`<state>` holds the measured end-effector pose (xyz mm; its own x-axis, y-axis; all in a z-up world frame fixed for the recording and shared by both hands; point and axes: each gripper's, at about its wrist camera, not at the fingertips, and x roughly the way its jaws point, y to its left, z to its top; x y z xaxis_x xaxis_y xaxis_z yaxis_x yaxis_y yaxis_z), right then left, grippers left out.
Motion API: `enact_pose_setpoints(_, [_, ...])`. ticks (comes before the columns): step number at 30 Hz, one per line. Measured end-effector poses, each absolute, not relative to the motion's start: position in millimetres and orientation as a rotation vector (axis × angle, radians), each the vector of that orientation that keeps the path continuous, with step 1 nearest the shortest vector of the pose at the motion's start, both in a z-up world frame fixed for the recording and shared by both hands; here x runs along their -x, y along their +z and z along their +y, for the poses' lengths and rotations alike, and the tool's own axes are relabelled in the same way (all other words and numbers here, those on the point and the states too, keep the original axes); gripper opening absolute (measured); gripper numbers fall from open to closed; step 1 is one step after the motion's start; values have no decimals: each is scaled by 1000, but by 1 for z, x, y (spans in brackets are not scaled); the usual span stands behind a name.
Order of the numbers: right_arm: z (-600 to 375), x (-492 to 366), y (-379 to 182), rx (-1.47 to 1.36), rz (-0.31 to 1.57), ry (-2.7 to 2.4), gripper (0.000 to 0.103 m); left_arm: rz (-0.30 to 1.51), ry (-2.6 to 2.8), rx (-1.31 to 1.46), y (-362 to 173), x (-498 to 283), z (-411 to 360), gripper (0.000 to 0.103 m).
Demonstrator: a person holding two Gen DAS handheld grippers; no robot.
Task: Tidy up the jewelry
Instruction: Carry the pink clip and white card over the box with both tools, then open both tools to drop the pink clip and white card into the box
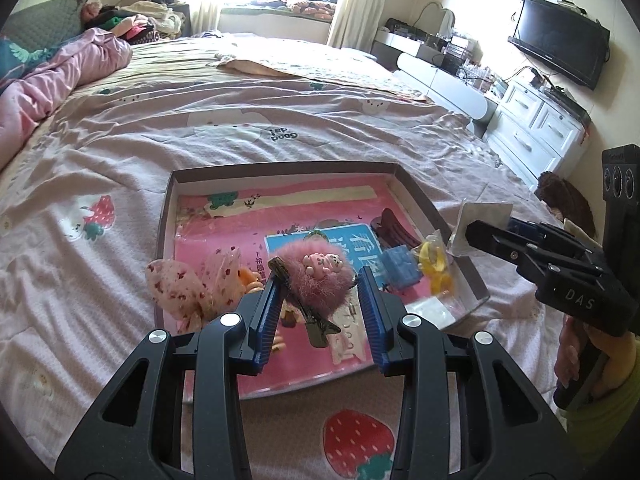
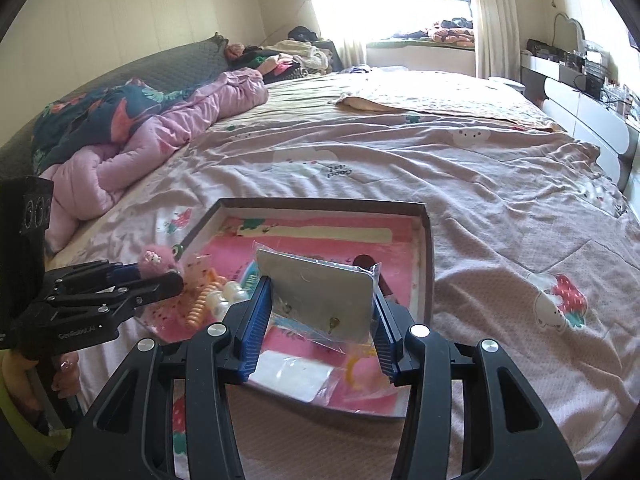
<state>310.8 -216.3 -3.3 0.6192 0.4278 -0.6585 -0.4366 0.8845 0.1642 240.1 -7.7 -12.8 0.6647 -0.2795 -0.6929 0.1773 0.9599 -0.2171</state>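
Note:
A shallow cardboard tray [image 1: 416, 190] with a pink lining lies on the bed. My left gripper [image 1: 320, 286] is shut on a fluffy pink hair clip [image 1: 316, 276] and holds it above the tray's near part. My right gripper [image 2: 322, 308] is shut on an earring card in a clear bag [image 2: 320, 296] and holds it upright over the tray [image 2: 428, 240]. In the tray lie a dotted bow [image 1: 180, 288], a blue piece [image 1: 400, 268], a yellow ring-shaped piece [image 1: 436, 264], a dark red clip [image 1: 394, 230], and an orange coil hair tie [image 2: 200, 304].
The bed [image 1: 240, 112] with a pink cartoon sheet surrounds the tray. A rumpled pink duvet [image 2: 160, 136] lies at the left. White drawers [image 1: 532, 128] and a television [image 1: 560, 40] stand to the right of the bed.

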Motion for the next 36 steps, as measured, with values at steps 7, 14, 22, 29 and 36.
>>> enact_pose_setpoints(7, [-217, -327, -19, 22, 788, 470, 45, 834, -247, 141, -29, -254, -4, 30])
enact_pose_setpoints(14, [-210, -335, -39, 30, 830, 470, 45, 850, -228, 137, -38, -264, 0, 30])
enact_pose_setpoints(22, [-194, -321, -54, 69, 849, 515, 45, 856, -195, 141, -46, -269, 7, 30])
enact_pose_setpoints(29, [-184, -309, -64, 112, 868, 540, 46, 864, -183, 140, -50, -270, 9, 30])
enact_pose_setpoints(36, [-183, -306, -65, 108, 874, 527, 52, 872, -181, 142, -52, -272, 10, 30])
